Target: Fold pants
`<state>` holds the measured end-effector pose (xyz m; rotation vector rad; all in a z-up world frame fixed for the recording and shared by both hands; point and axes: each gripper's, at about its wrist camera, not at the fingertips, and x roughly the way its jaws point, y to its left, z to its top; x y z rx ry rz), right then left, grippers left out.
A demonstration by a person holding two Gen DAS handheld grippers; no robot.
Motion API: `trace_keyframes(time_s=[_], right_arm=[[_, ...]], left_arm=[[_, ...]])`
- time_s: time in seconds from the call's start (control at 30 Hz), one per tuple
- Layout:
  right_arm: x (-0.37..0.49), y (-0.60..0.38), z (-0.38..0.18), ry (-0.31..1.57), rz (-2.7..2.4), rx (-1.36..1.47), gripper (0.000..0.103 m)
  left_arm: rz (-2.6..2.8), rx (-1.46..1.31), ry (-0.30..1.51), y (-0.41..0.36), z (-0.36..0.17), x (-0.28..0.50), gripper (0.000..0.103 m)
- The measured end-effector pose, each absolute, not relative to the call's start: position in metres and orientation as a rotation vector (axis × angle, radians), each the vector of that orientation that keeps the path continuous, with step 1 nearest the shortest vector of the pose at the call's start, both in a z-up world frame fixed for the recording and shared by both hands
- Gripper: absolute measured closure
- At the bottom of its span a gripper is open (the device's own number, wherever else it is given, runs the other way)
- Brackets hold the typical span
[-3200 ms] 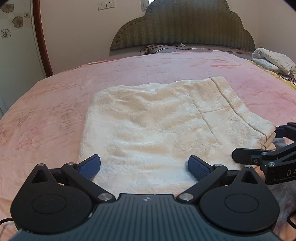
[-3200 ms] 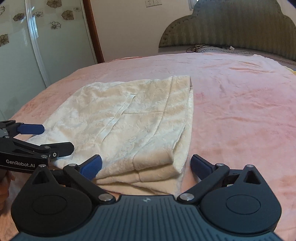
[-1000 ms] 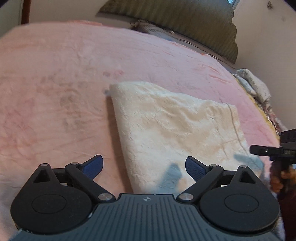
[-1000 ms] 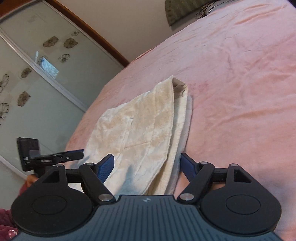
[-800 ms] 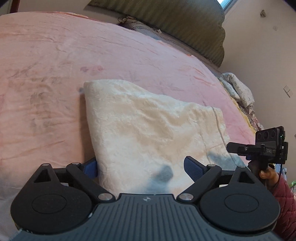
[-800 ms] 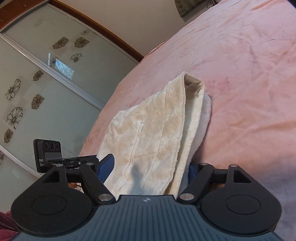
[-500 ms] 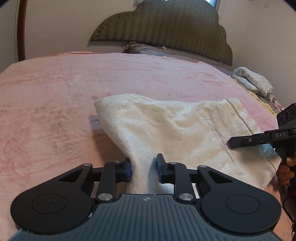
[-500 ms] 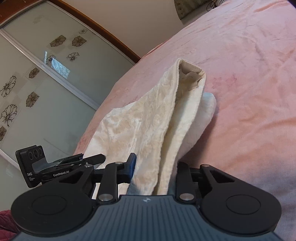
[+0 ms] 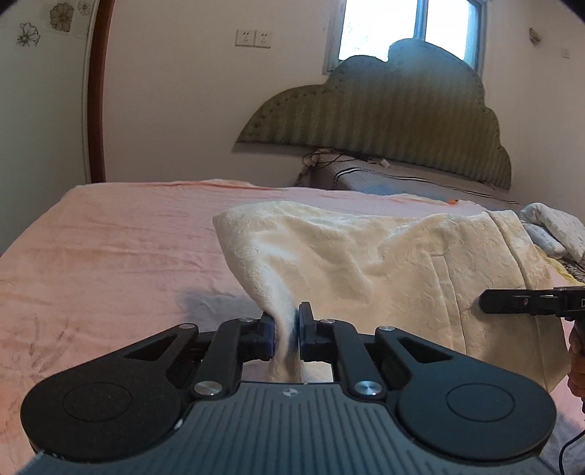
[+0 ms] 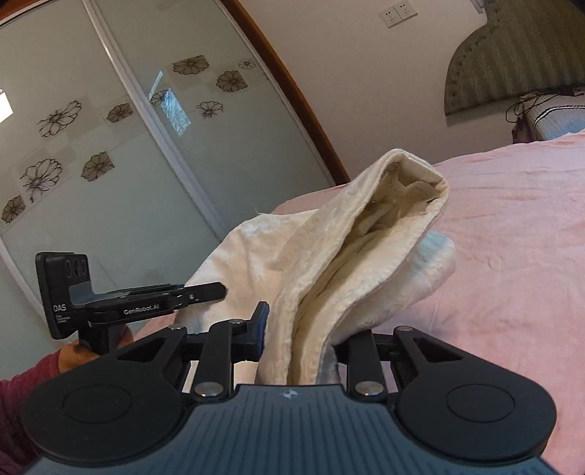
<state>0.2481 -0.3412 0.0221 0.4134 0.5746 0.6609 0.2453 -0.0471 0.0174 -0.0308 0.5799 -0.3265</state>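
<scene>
Pink bedspread (image 9: 109, 255) under lifted pants (image 9: 365, 255)

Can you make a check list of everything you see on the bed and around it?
Surface: pink bedspread, wrinkled.
Job's things: cream pants, near edge lifted off the bed.
Clutter: patterned cloth bundle at the bed's right edge.
Grippers: left gripper shut on the pants; right gripper shut on a thick bunch of the pants.
Cables: dark cords by the headboard.
Surroundings: window, wall sockets, flowered sliding doors.
</scene>
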Motion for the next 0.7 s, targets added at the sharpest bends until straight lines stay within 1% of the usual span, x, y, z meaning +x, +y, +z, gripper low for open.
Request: trace_keyframes(time_s=[0.1, 0.13, 0.17, 0.2, 0.23, 0.27, 0.33, 0.37, 0.4, 0.43, 0.47, 0.5, 0.53, 0.57, 0.6, 0.63, 0.7], right_arm=[[0.287, -0.34, -0.002, 0.649, 0.596, 0.453, 0.078], [0.296, -0.339, -0.011, 0.681, 0.57, 0.442, 0.076], [0.306, -0.334, -0.021, 0.733, 0.525, 0.417, 0.073], [0.312, -0.332, -0.032, 0.79, 0.472, 0.393, 0.069], [0.314, -0.333, -0.039, 0.825, 0.441, 0.389, 0.062], [0.311, -0.337, -0.043, 0.828, 0.448, 0.41, 0.062], [0.295, -0.347, -0.041, 0.802, 0.435, 0.439, 0.061], [0.286, -0.35, -0.037, 0.786, 0.4, 0.426, 0.057], [0.273, -0.351, -0.029, 0.753, 0.333, 0.379, 0.056], [0.261, -0.349, -0.021, 0.716, 0.272, 0.315, 0.054], [0.246, -0.343, -0.01, 0.659, 0.212, 0.231, 0.053], [0.23, -0.335, 0.0, 0.59, 0.167, 0.135, 0.053], [0.218, -0.323, 0.006, 0.549, 0.185, 0.07, 0.053], [0.211, -0.312, 0.01, 0.53, 0.234, 0.028, 0.053], [0.208, -0.299, 0.011, 0.538, 0.3, -0.004, 0.054], [0.21, -0.288, 0.007, 0.58, 0.351, -0.026, 0.055], [0.217, -0.274, -0.011, 0.683, 0.359, -0.091, 0.056]], left_arm=[[-0.283, -0.003, 0.678, -0.058, -0.005, 0.276, 0.093], [-0.262, 0.024, 0.705, -0.062, -0.016, 0.283, 0.091], [-0.253, 0.067, 0.719, -0.067, -0.024, 0.286, 0.09], [-0.248, 0.102, 0.71, -0.07, -0.029, 0.285, 0.086], [-0.242, 0.117, 0.694, -0.07, -0.029, 0.282, 0.066], [-0.233, 0.121, 0.686, -0.068, -0.027, 0.275, 0.064], [-0.214, 0.122, 0.682, -0.064, -0.019, 0.26, 0.054], [-0.205, 0.128, 0.674, -0.063, -0.014, 0.25, 0.052], [-0.194, 0.134, 0.663, -0.063, -0.009, 0.239, 0.046], [-0.184, 0.137, 0.647, -0.064, -0.005, 0.227, 0.038], [-0.187, 0.141, 0.624, -0.064, -0.003, 0.215, 0.033], [-0.2, 0.153, 0.603, -0.068, -0.003, 0.205, 0.023], [-0.203, 0.174, 0.592, -0.075, -0.006, 0.197, 0.017], [-0.211, 0.223, 0.6, -0.084, -0.012, 0.194, 0.016], [-0.214, 0.286, 0.612, -0.093, -0.02, 0.193, 0.018], [-0.211, 0.341, 0.617, -0.1, -0.028, 0.192, 0.02], [-0.187, 0.362, 0.589, -0.105, -0.033, 0.187, 0.02]])
